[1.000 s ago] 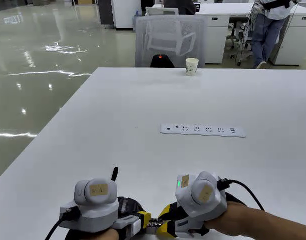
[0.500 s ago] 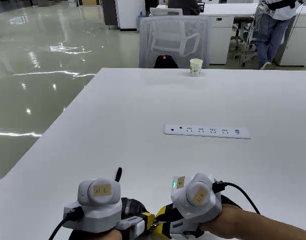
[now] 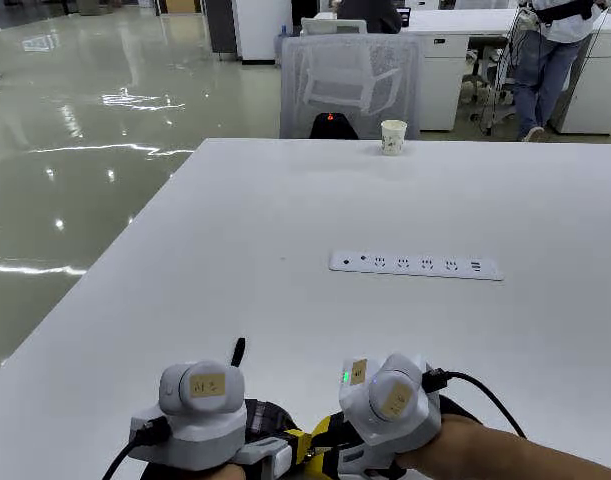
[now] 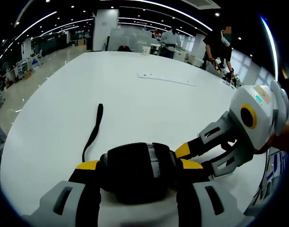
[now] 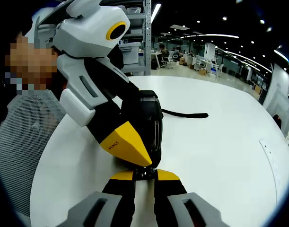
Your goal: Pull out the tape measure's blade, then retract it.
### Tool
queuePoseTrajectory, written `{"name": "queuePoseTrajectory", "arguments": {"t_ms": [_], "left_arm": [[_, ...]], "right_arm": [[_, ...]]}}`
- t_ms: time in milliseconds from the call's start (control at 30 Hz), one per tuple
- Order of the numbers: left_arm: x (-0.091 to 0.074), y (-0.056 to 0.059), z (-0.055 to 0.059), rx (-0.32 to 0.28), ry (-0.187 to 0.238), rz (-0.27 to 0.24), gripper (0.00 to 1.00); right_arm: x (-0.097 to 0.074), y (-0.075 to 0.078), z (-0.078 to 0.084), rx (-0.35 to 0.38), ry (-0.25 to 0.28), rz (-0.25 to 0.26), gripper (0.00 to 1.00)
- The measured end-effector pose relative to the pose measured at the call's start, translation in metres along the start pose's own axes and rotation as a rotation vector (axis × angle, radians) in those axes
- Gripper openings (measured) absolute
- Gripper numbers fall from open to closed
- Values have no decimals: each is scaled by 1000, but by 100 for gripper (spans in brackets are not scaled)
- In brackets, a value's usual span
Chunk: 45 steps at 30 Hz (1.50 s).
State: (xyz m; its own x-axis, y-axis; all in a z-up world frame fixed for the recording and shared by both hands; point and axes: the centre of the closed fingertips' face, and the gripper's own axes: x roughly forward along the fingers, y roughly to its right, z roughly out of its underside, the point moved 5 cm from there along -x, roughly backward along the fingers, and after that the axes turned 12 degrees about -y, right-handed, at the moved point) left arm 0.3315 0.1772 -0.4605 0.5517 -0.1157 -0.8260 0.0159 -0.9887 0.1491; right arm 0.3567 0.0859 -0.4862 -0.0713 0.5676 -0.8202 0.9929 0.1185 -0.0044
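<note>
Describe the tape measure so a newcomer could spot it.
On the white table, at the near edge, the left gripper clamps the tape measure. It is a rounded black case with a black strap trailing, unlike the flat white power strip beyond.

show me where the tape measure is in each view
head view: tape measure at the bottom edge, left of centre.
left gripper view: bottom centre, gripped between the jaws.
right gripper view: centre, just above the jaws.
shared landmark: the black strap lying beside it.
</note>
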Motion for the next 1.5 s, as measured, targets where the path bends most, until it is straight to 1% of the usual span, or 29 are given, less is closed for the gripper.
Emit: {"name": "queuePoseTrajectory", "arguments": {"t_ms": [267, 567, 800, 933, 1100, 1400, 1500], "left_arm": [[0, 1, 0, 7, 2, 1, 61], [1, 1, 0, 0, 6, -2, 62], [0, 1, 1, 3, 7, 6, 62], [0, 1, 5, 17, -10, 4, 62], [-2, 0, 11, 28, -18, 4, 63], [-7, -1, 13, 42, -8, 10, 67], [-10, -1, 16, 51, -9, 14, 67]], "right_arm": [[0, 0, 0, -11, 1, 3, 12], [0, 0, 0, -2, 3, 17, 13], [-2, 1, 0, 9, 9, 27, 14], [-5, 1, 0, 17, 13, 36, 16], [-10, 1, 2, 24, 14, 46, 17], [-23, -1, 9, 41, 17, 72, 22], [-28, -3, 13, 52, 17, 80, 23]]}}
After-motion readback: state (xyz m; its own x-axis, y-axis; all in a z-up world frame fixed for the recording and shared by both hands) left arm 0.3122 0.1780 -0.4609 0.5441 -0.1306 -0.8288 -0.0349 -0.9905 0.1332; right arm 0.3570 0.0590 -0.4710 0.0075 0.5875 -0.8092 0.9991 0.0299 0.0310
